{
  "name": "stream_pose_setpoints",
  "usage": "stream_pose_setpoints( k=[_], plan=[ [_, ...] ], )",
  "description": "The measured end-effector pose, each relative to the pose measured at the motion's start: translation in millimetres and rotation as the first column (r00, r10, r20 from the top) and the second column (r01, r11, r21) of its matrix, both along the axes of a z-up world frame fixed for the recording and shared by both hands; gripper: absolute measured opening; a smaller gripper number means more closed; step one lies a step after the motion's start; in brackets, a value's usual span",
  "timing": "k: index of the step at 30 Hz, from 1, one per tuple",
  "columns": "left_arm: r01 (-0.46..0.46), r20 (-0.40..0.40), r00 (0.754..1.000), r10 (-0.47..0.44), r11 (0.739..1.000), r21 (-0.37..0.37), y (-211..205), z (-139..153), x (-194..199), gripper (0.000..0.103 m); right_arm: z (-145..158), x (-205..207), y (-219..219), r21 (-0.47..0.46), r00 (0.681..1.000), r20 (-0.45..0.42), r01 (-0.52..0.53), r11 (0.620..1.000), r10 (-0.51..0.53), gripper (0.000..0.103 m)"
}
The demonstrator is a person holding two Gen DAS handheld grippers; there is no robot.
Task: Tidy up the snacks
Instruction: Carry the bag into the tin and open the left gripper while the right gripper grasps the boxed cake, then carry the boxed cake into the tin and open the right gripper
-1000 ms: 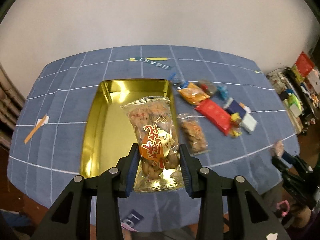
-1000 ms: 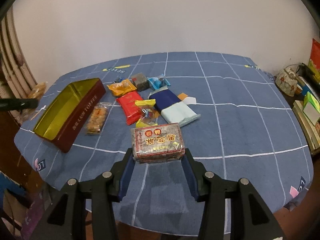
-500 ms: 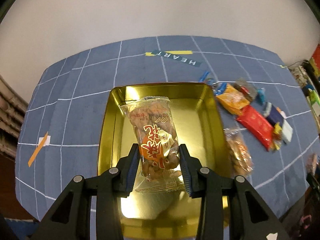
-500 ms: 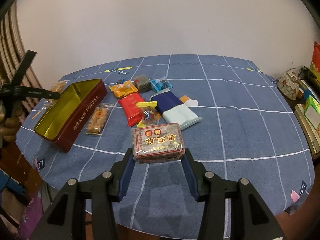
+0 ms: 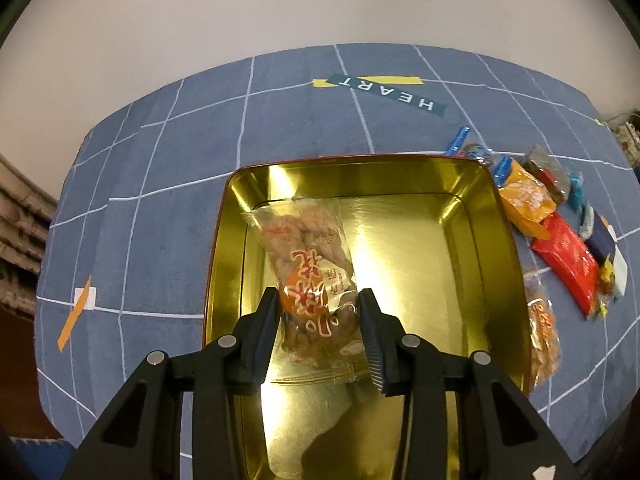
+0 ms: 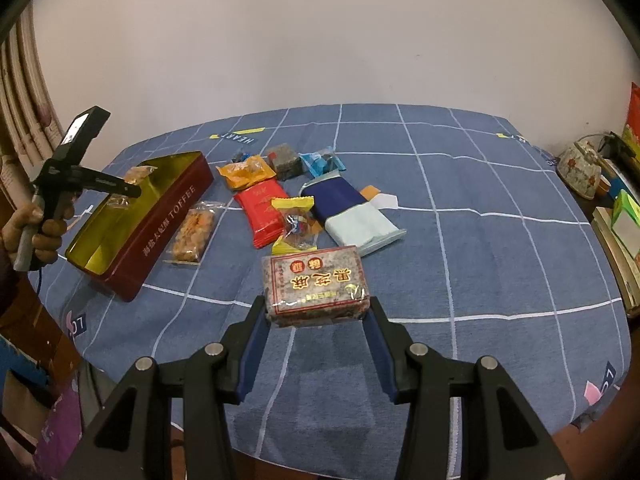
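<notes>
- My left tool (image 5: 318, 322): clamped on the clear twist-snack bag (image 5: 310, 272), hanging over the gold tin (image 5: 496, 248)'s left half. Risk: dropped tilted, it props against the tin's wall.
- My right tool (image 6: 318, 316): clamped on the dark sesame block (image 6: 316, 284), right of the tin above the counter (image 6: 480, 248). Risk: slick wrapper slips free.

A tin (image 6: 168, 220) is being kept at the left of the table (image 6: 480, 240), and a clear snack bag (image 5: 312, 280) is being held over its inside by the left gripper (image 5: 318, 316). Just beside the tin's right wall a small packet of crackers (image 6: 192, 232) is lying. Further right, a cluster of wrapped snacks (image 6: 304, 200) is being left spread near the table's middle. In front of that cluster, a wrapped block (image 6: 316, 284) is being held above the cloth by the right gripper (image 6: 318, 320).
</notes>
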State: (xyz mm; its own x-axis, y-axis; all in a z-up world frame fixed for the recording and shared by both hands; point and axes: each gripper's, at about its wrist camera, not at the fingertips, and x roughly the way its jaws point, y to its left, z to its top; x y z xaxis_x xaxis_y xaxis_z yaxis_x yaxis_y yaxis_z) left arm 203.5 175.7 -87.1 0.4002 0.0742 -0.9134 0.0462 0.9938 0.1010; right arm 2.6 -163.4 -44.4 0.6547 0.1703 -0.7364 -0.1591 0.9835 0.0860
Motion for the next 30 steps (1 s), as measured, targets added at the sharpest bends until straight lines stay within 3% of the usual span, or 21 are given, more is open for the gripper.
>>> stream_pose_setpoints(
  k=[4, 8, 15, 27, 30],
  plan=[
    [0.004, 0.014, 1.000, -0.004, 1.000, 0.030, -2.5, 0.7, 1.2, 0.038, -1.8, 0.3, 1.3, -0.004, 1.000, -0.006, -0.003, 1.000, 0.003, 0.048],
    [0.006, 0.035, 0.999, -0.009, 0.997, 0.076, -7.5, 3.6, -2.6, 0.047, -2.7, 0.2, 1.2, -0.005, 1.000, -0.007, -0.002, 1.000, 0.002, 0.048],
    [0.000, 0.105, 0.994, -0.009, 0.996, 0.090, -21.2, 25.3, -31.2, 0.059, -4.3, 1.0, 0.5, -0.007, 1.000, -0.011, -0.003, 1.000, 0.003, 0.048],
    [-0.095, 0.175, 0.979, 0.103, 0.994, -0.052, -33.3, 66.7, -105.1, 0.066, -0.2, -2.9, 9.7, -0.007, 1.000, -0.002, -0.029, 1.000, 0.029, 0.048],
    [-0.122, 0.200, 0.971, 0.131, 0.991, -0.058, -31.5, 72.8, -128.7, 0.074, 7.1, -0.8, 18.3, 0.009, 0.999, 0.000, -0.052, 0.999, 0.052, 0.048]
  ],
)
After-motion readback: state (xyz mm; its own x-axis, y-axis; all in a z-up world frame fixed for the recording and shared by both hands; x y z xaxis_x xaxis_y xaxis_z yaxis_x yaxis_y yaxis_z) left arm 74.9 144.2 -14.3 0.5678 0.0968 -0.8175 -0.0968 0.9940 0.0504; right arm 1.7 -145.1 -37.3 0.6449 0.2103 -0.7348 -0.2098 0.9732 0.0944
